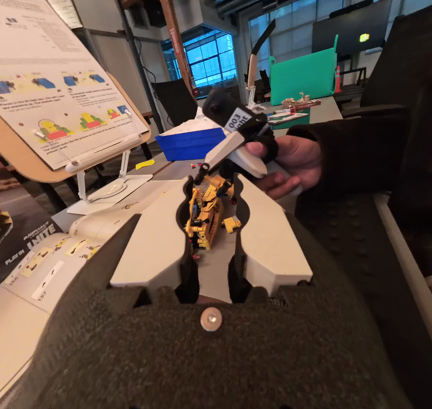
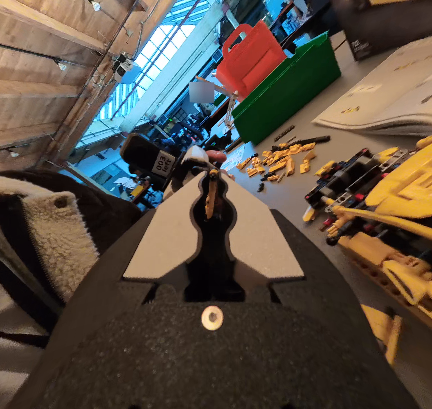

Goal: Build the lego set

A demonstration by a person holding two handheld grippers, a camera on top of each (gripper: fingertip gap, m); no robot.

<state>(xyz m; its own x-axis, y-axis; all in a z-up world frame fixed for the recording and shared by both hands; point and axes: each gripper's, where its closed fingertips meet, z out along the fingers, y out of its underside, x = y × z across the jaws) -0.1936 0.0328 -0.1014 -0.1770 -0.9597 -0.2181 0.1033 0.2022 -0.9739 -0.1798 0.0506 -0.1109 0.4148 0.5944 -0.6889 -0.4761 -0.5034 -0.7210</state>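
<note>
While the right gripper [image 2: 212, 175] pinched a thin yellow-and-black lego piece [image 2: 211, 196], the left gripper [image 1: 214, 182] stood half open around the yellow lego model [image 1: 205, 215] above the counter [image 1: 327, 108]; the model looked light and fragile, so holding its stiff frame seemed safest.

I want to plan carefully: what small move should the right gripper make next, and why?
Probably ease the right gripper down slightly, bringing its yellow-and-black piece onto the yellow assembly inside the left gripper. In the left wrist view the piece's black end sits just above the assembly's top, seemingly not yet joined.
</note>
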